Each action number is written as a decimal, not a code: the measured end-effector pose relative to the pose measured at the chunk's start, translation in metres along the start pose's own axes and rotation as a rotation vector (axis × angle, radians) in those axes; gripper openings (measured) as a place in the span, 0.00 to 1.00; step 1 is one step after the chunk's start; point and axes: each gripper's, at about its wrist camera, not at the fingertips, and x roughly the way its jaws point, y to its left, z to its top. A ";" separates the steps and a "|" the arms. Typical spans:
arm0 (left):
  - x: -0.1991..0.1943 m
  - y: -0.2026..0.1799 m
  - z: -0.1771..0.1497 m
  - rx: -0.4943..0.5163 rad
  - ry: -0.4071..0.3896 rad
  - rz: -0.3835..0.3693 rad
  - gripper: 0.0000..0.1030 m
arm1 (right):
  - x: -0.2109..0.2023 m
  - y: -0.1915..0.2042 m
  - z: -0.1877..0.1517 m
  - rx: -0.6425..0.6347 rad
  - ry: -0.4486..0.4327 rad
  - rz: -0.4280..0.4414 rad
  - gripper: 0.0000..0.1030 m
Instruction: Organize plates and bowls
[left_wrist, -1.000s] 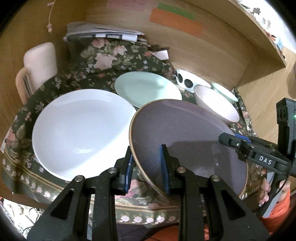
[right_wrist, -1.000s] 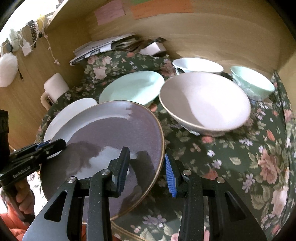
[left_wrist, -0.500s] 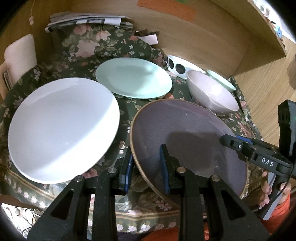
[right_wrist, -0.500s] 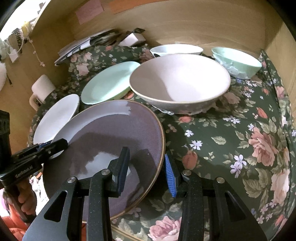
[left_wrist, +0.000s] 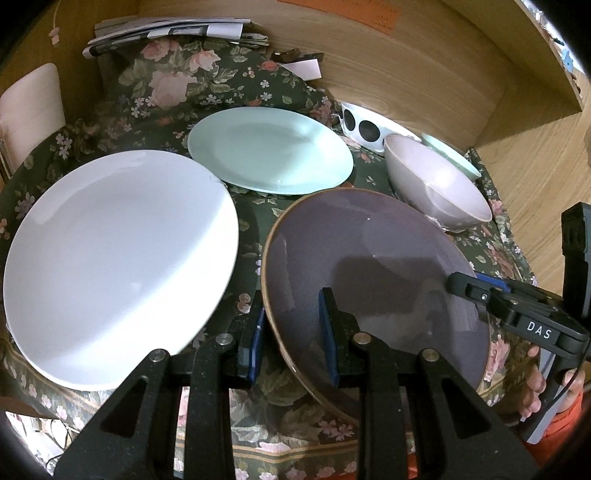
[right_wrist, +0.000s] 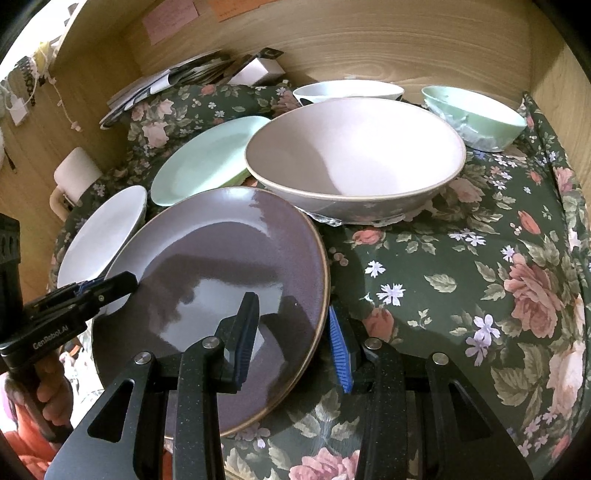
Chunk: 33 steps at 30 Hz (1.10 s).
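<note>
A purple plate (left_wrist: 369, 280) (right_wrist: 221, 273) is held by both grippers at the front of the floral table. My left gripper (left_wrist: 291, 328) is shut on its left rim and my right gripper (right_wrist: 293, 332) is shut on its right rim. A white plate (left_wrist: 114, 258) (right_wrist: 99, 236) lies to its left. A mint green plate (left_wrist: 269, 147) (right_wrist: 207, 158) lies behind. A large pink bowl (left_wrist: 436, 184) (right_wrist: 354, 155) sits to the right, close to the purple plate's far edge. A mint bowl (right_wrist: 476, 114) and a white dotted bowl (left_wrist: 365, 125) (right_wrist: 347, 90) stand at the back.
A floral cloth (right_wrist: 461, 258) covers the table inside a wooden alcove (right_wrist: 369, 40). A white mug (left_wrist: 29, 110) (right_wrist: 74, 177) stands at the left. Papers (left_wrist: 166, 33) are piled at the back left over a cloth-covered bump.
The purple plate, held by both grippers, has moved right off the white plate and lower toward the table. It now sits apart from the white plate, nearer the pink bowl.
</note>
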 end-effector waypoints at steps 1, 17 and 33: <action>0.001 0.000 0.000 0.001 0.001 0.000 0.25 | 0.000 0.000 0.000 -0.002 0.000 0.000 0.33; -0.035 -0.003 0.009 0.063 -0.108 0.037 0.33 | -0.027 0.010 0.006 -0.069 -0.071 -0.026 0.34; -0.095 0.030 0.021 0.017 -0.275 0.150 0.74 | -0.043 0.077 0.042 -0.202 -0.184 0.098 0.61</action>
